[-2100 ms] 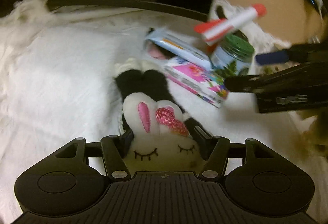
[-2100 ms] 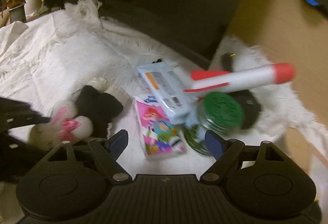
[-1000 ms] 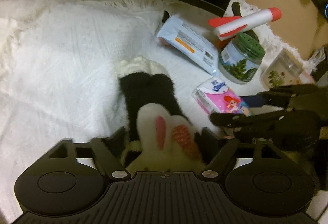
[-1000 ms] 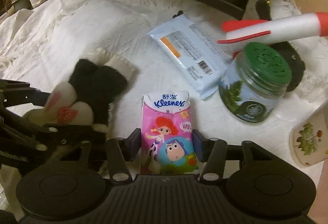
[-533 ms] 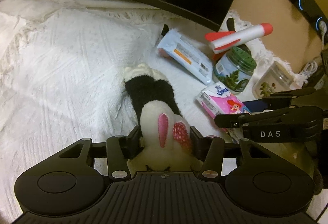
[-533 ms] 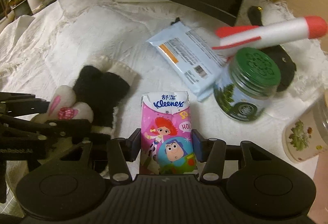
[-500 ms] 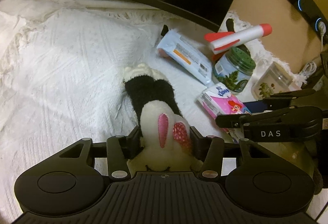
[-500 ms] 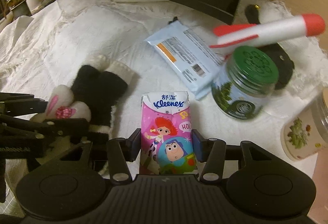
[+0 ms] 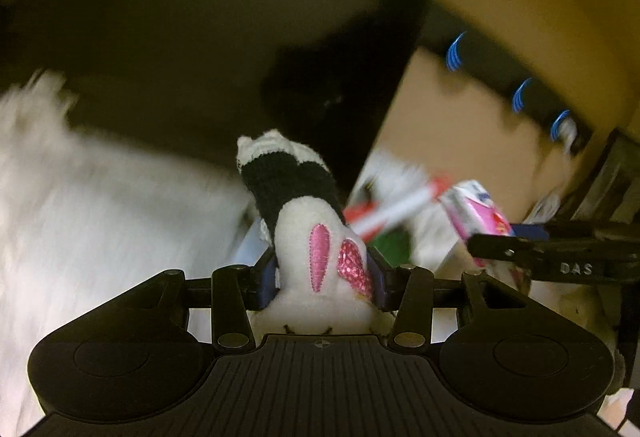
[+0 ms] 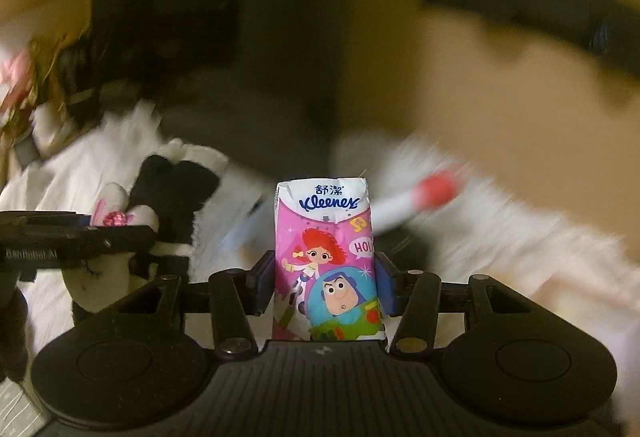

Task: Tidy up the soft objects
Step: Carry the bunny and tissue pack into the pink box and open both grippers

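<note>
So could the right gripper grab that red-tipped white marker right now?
Probably not: the right gripper is already shut on the tissue pack, so its jaws are full. The marker lies beyond it, uncovered.

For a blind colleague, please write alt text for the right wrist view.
The right gripper is shut on a pink Kleenex tissue pack, held upright. At left, the left gripper holds a bunny plush above a blurred white cloth.

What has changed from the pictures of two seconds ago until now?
The right gripper, open at first, took hold of the Kleenex pack and lifted it off the white cloth. The left gripper raised the bunny plush too. Unchanged: the left's grip on the plush, and the red-and-white rocket toy among the other items.
</note>
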### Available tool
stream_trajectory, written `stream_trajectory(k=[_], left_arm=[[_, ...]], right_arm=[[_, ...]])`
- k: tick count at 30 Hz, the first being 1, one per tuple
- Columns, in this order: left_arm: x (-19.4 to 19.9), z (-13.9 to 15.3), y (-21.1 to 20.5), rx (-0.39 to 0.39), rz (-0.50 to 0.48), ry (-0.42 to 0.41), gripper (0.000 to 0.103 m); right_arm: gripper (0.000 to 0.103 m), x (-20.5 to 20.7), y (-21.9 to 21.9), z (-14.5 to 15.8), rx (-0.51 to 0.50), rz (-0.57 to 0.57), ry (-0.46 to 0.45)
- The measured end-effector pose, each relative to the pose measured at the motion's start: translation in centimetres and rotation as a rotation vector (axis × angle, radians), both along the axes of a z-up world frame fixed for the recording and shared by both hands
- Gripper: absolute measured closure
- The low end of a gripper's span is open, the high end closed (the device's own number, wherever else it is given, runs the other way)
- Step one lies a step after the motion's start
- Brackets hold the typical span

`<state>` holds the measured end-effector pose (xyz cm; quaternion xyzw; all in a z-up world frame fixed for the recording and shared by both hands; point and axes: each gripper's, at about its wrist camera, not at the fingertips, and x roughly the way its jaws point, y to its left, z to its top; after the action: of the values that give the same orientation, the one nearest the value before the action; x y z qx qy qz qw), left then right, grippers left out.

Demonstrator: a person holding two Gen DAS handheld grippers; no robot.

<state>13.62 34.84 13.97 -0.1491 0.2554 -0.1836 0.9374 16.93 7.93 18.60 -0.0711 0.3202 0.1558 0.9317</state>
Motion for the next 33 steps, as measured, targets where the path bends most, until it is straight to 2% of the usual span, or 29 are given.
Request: stream_trajectory(k=[5,9,12,18,19,21,23,27,31,33], left_arm=[[2.3,4.8,-5.6,-0.081,-0.159,-0.112,0.053],[4.6,5.7,-13.0,-0.135,-0.322,-0.101,0.053],[5.9,4.6,-19.1,-0.127,-0.389,-0.062,0.053],[8.3,0.5,-29.1,-0.194,-0.457,0.055,0.048],[8.6,-0.4,-30.5,-0.187,-0.471,0.083,0.046],[9.3,-3.2,-33.3,-0.087,-0.449,0.173,0.044],[9.2,-4.6,-34.0,-0.019,-0.376,0.183,0.045],[8.2,-4.3,-31.2,-0.124,-0.295,0.160,0.045],[5.4,-2.6,-28.5,-0.102,-0.267,0.126,0.045],[3.3,-2.6,-26.8,-0.100,-0.270,0.141,0.045]], right_arm=[[0.053,-1.4,-7.2,5.3,-0.065,-0.134,-0.143],[0.053,-2.6,-13.3,6.8,-0.136,-0.269,-0.177],[0.053,-3.9,-17.5,7.1,-0.124,-0.339,-0.174],[0.053,-6.1,-24.4,6.3,-0.029,-0.439,-0.138],[0.053,-6.3,-25.1,5.8,-0.019,-0.448,-0.130],[0.053,-6.6,-26.3,4.6,-0.017,-0.465,-0.109],[0.053,-6.5,-26.9,3.2,-0.025,-0.464,-0.088],[0.053,-5.3,-27.5,0.3,0.009,-0.460,-0.014],[0.053,-2.8,-27.7,-2.9,0.047,-0.486,0.035],[0.052,-0.7,-27.6,-4.8,0.055,-0.500,0.060]])
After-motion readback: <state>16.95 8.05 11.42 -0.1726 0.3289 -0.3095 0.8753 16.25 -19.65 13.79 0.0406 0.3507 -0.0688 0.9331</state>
